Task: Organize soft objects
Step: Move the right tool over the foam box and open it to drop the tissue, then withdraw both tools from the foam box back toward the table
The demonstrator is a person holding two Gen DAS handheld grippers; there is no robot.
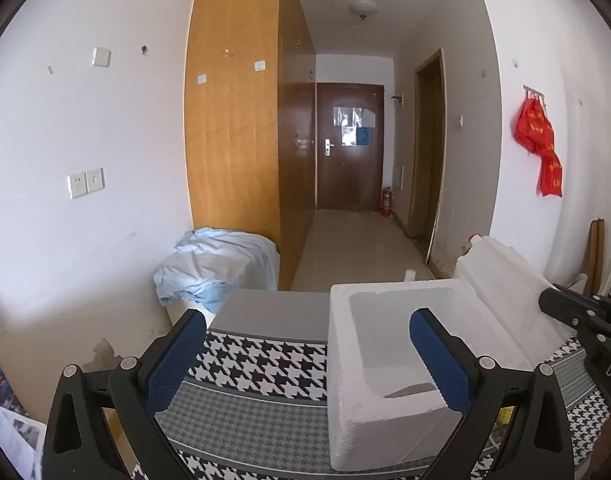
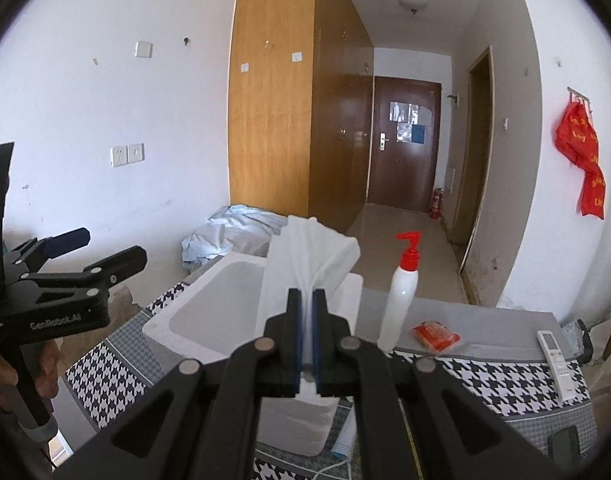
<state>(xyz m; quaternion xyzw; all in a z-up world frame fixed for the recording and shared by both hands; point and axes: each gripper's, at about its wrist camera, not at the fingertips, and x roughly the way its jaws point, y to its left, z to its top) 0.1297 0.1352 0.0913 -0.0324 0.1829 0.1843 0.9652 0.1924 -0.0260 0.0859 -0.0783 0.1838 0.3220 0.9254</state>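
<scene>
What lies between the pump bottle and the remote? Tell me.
A small orange-red packet lies between the pump bottle and the remote, nearer the bottle; the right wrist view shows it.

I am looking into a lived-in home room: wooden wardrobe (image 1: 233,120), entrance door (image 1: 349,148), crumpled bedding (image 1: 221,264), wall sockets (image 1: 86,182).

Readable lettering on my tools

My left gripper (image 2: 71,254) carries "GenRobot.AI" in pale letters on its black body, seen from my right wrist. My right gripper (image 1: 547,300) shows only "DAS" at the picture's edge. The red cloth (image 2: 583,160) has yellow characters, too blurred to read.
</scene>
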